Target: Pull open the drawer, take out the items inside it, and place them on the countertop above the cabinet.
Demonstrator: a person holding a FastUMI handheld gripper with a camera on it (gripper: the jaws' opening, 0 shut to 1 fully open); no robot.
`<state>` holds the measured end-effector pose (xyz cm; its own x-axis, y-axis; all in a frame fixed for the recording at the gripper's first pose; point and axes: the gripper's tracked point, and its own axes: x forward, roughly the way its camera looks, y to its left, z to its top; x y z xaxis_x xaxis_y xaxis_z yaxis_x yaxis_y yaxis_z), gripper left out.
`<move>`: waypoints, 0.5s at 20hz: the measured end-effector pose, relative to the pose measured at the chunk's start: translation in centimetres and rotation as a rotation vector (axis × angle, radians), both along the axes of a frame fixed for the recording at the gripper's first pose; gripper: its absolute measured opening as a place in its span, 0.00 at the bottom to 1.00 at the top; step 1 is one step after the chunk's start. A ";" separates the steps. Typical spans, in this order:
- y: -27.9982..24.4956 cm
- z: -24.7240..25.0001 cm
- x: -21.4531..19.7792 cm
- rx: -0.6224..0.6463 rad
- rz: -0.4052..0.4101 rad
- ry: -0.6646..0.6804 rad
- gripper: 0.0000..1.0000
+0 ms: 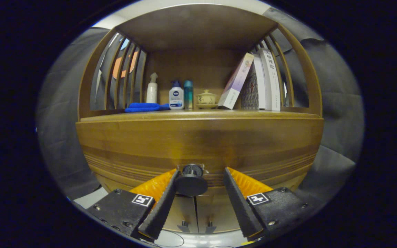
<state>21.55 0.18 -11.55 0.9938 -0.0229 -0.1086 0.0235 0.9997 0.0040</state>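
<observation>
1. At the frame's bottom the gripper (200,175) stands released, its two fingers (160,206) flanking one dark drawer knob (191,180); the left finger's contact is unclear.
2. Drawer front (198,144) closed, contents hidden.
3. Above, the countertop (198,115) holds one blue cloth (143,107), three bottles (176,98), one lidded cup (206,98), and leaning books (253,82).

Claw (201,174) with ribbed black fingers (160,206), orange backing, black screwed mounts, square black-and-white marker tags

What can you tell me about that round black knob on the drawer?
The round black drawer knob looks like dark matte metal or plastic, with a ribbed neck fixed to the brown wooden drawer front. It sticks out toward the camera, between the open fingers of the gripper. The left finger's tip is right at its edge, while the right finger stands apart.
</observation>
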 end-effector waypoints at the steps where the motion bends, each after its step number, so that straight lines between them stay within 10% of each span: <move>1: 0.1 -0.4 0.1 0.006 0.004 0.017 0.85; 10: 1.1 -0.5 -0.1 0.048 0.028 0.041 0.41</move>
<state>21.49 1.29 -12.05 0.9886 0.0106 -0.1499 -0.0029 0.9987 0.0515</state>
